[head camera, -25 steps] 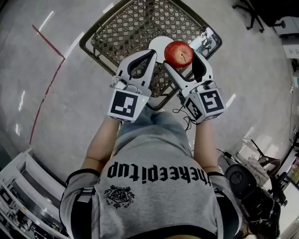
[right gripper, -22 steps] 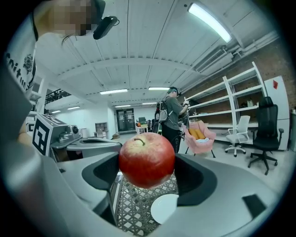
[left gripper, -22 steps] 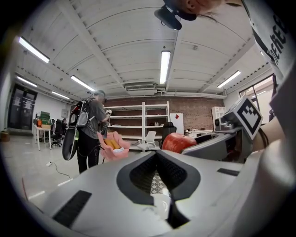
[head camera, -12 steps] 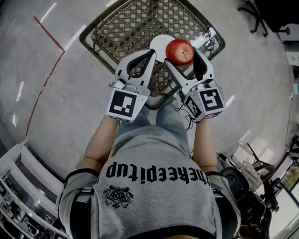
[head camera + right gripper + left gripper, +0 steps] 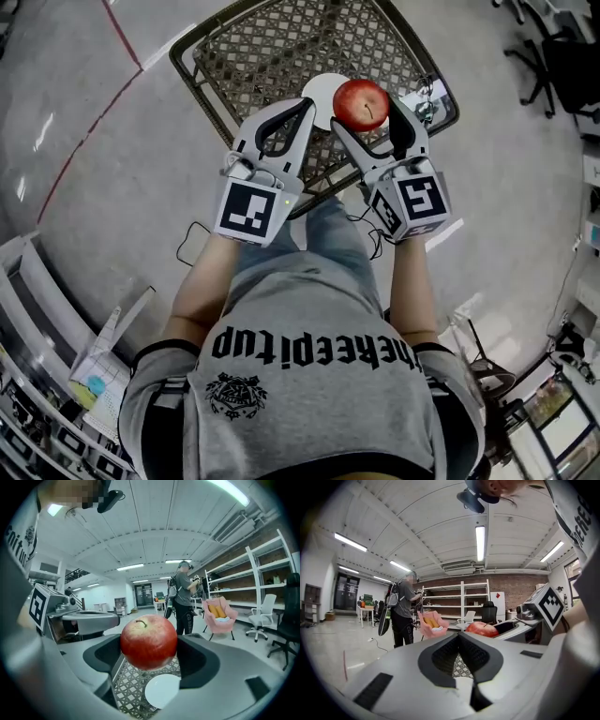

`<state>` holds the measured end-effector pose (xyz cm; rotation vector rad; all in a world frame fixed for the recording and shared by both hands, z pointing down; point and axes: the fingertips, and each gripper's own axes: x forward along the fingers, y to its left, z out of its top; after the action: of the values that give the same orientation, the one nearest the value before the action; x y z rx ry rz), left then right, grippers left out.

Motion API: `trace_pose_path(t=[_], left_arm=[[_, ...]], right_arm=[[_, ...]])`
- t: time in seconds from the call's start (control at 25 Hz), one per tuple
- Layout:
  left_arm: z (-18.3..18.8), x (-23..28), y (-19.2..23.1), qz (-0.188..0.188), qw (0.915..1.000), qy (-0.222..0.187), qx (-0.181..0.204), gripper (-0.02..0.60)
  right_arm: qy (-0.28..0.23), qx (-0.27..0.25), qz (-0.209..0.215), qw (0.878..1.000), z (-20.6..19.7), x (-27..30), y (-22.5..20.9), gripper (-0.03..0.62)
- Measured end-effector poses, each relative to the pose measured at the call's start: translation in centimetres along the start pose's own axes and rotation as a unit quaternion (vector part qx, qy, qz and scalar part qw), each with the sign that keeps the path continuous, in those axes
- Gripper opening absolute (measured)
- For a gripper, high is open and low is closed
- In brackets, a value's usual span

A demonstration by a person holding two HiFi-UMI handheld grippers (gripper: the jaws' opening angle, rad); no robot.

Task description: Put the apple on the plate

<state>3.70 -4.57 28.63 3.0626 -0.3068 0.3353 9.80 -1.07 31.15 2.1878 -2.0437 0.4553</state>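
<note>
A red apple is held up in the air by my right gripper, shut on it at its tips. Below and just left of the apple lies a small white plate on a dark lattice metal table. My left gripper is shut and empty beside the right one, its tips over the table's near edge. From the left gripper view the apple shows to the right, past the jaws.
The lattice table stands on a grey concrete floor with a red line. A person with a backpack stands far off by a pink chair. Shelving is at lower left, a cable on the floor.
The view has swung so the table and floor sit differently in frame. Both grippers and the apple keep nearly the same place over the plate's edge.
</note>
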Motion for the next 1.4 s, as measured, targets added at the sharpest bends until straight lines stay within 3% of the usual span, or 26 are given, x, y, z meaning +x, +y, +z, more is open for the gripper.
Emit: trace_pose_path(t=[0.72, 1.4], left_arm=[[-2.4, -0.1, 0.5, 0.144, 0.9889, 0.010, -0.034, 0.043], [-5.2, -0.8, 2.0, 0.216, 0.9741, 0.032, -0.060, 0.043]], right_arm=[[0.054, -0.046, 0.119, 0.990, -4.2, 4.4, -2.3, 0.392], [0.121, -0.059, 0.163, 0.978, -11.1, 9.1, -3.2, 0.392]])
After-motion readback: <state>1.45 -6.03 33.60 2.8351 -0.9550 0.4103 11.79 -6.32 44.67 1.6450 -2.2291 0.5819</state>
